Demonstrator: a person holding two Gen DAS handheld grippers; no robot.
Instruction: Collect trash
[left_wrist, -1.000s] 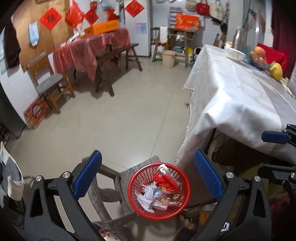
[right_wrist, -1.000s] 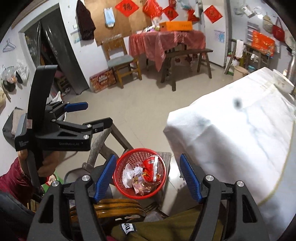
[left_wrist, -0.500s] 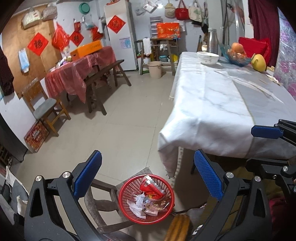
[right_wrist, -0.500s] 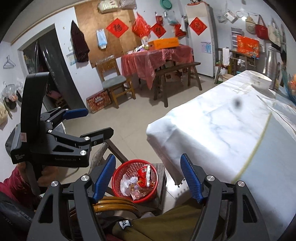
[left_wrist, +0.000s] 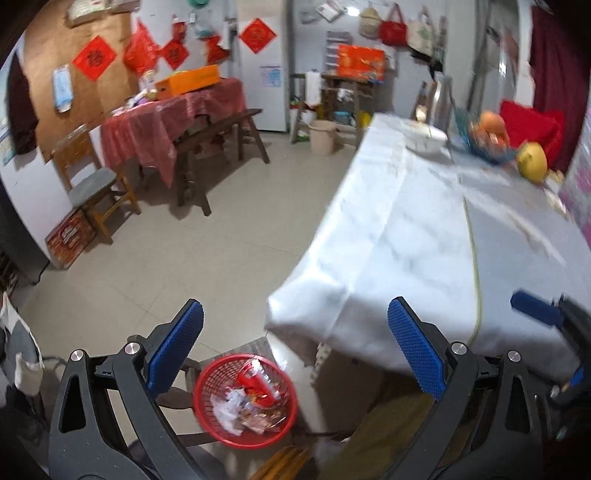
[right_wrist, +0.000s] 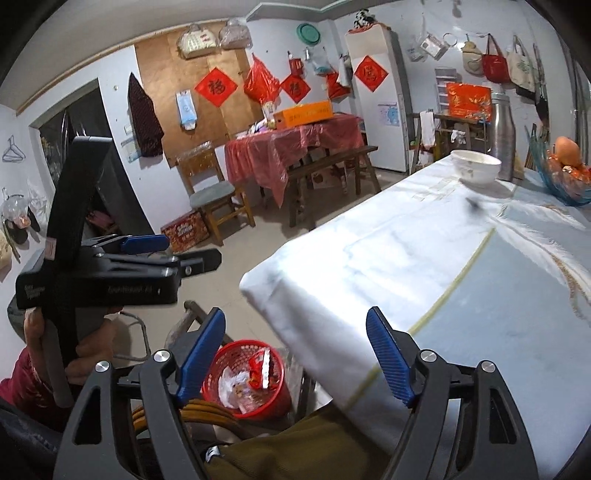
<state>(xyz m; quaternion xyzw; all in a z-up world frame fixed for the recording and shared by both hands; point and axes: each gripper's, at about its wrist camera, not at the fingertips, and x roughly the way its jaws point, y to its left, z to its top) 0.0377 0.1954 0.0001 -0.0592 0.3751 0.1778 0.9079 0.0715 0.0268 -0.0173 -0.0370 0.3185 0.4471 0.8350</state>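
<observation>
Both grippers empty above the basket.
The left gripper (left_wrist: 295, 347) and right gripper (right_wrist: 295, 354) held their jaws wide apart; the red basket (left_wrist: 245, 400) of wrappers (left_wrist: 255, 380) sat low beside the white-clothed desk (left_wrist: 424, 229).

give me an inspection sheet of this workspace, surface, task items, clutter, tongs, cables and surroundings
Surface: white-clothed table; near part bare.
Job's things: red basket on a wooden stool beside the table, holding wrappers.
Clutter: white bowl, blue fruit bowl, steel flask, yellow fruit, all at the table's far end.
Tongs: left tongs open, empty; right tongs open, empty.
Cables: nothing seen.
Surroundings: red-clothed table, bench, chair, fridge, hanging bags.
</observation>
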